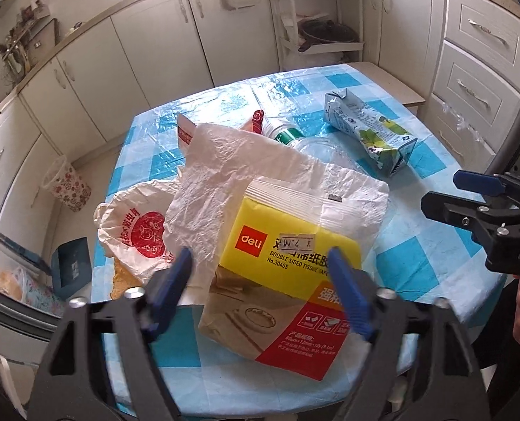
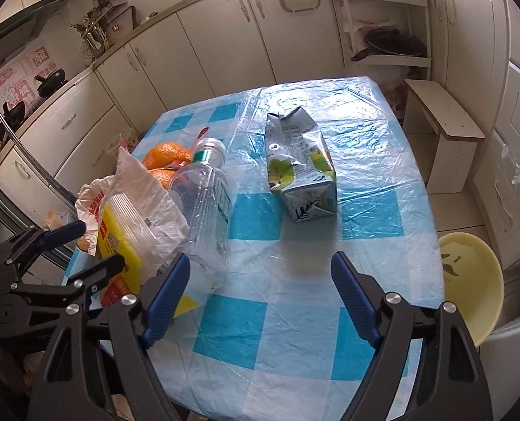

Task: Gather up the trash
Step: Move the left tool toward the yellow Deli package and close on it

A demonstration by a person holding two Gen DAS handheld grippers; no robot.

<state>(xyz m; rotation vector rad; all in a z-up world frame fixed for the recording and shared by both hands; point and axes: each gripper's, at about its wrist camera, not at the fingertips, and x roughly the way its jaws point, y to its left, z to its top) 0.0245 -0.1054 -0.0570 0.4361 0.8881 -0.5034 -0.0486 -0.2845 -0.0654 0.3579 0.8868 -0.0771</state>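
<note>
Left gripper (image 1: 260,263): jaws parted, blue fingers (image 1: 175,280) on either side of the near end of a yellow tape packet (image 1: 288,245); no pad is seen pressing on the packet, so the tool reads as released, not grasping. The packet lies tilted on a crumpled white plastic sheet (image 1: 225,168) near the table's six-o'clock edge in the left wrist view.

Right gripper (image 2: 260,270): jaws spread wide over bare tablecloth (image 2: 295,315), with nothing between the fingers; released. In the left wrist view the same tool enters at three o'clock, just beside the cloth's edge.

Table: covered by a blue-and-white checked cloth under clear film.

Trash, left wrist view:
- a printed white bag (image 1: 133,231) at nine o'clock of the packet, touching the plastic sheet;
- a clear bottle (image 1: 305,144) with a green neck band, lying on its side at twelve o'clock, partly under the sheet;
- a crushed drink carton (image 1: 368,133) at one o'clock, apart from the pile.

Trash, right wrist view:
- the bottle lies at eleven o'clock of the right gripper, close to its left finger;
- the carton lies at twelve o'clock, well apart from the fingers;
- orange fruit (image 2: 165,156) sits beyond the bottle at ten o'clock.

Surroundings: cream cabinets (image 1: 147,52) ring the table; a pale yellow bowl-shaped seat or bin (image 2: 470,280) stands at three o'clock off the table edge, and which it is cannot be told.
</note>
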